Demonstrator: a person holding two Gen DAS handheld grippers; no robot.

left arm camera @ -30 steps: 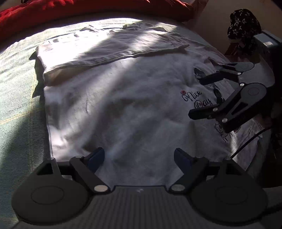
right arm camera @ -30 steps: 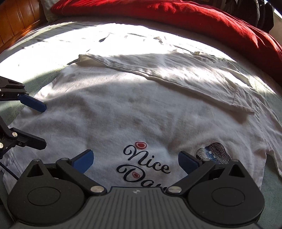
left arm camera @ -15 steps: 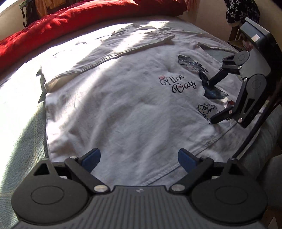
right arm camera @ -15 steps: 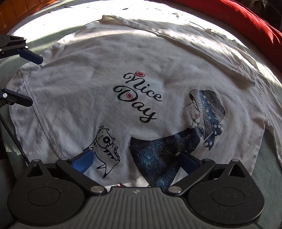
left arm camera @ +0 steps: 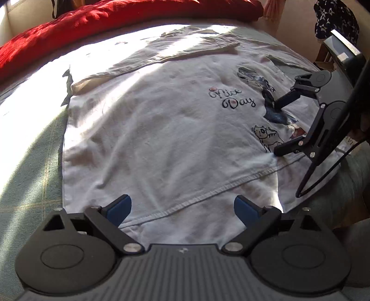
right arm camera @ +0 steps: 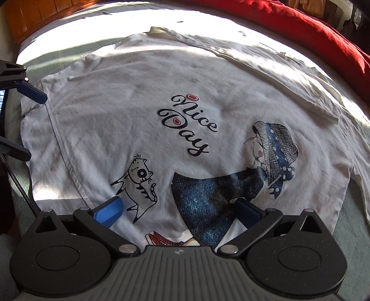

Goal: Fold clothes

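Observation:
A white T-shirt point(left arm camera: 150, 129) with a "Nice Day" print point(right arm camera: 187, 125), a cat and a girl in a blue dress lies flat on the bed. Its far side is folded inward as a long strip point(left arm camera: 161, 55). My left gripper point(left arm camera: 182, 208) is open just above the hem point(left arm camera: 208, 192), blue pads on either side, holding nothing. It also shows at the left edge of the right wrist view as the left gripper point(right arm camera: 31, 126). My right gripper point(right arm camera: 177, 209) is open low over the printed cat and dress, also holding nothing. In the left wrist view the right gripper point(left arm camera: 276, 128) is at the shirt's right side.
A red blanket point(left arm camera: 115, 16) is bunched along the far side of the bed. Pale green bedsheet point(left arm camera: 27, 162) surrounds the shirt. A wooden board point(right arm camera: 46, 11) stands at the far left in the right wrist view. A dark star-patterned cloth point(left arm camera: 335, 18) hangs beyond the bed's corner.
Both grippers have drawn back toward the shirt's near edges, so the hem and the whole print now show. Both stayed open throughout.

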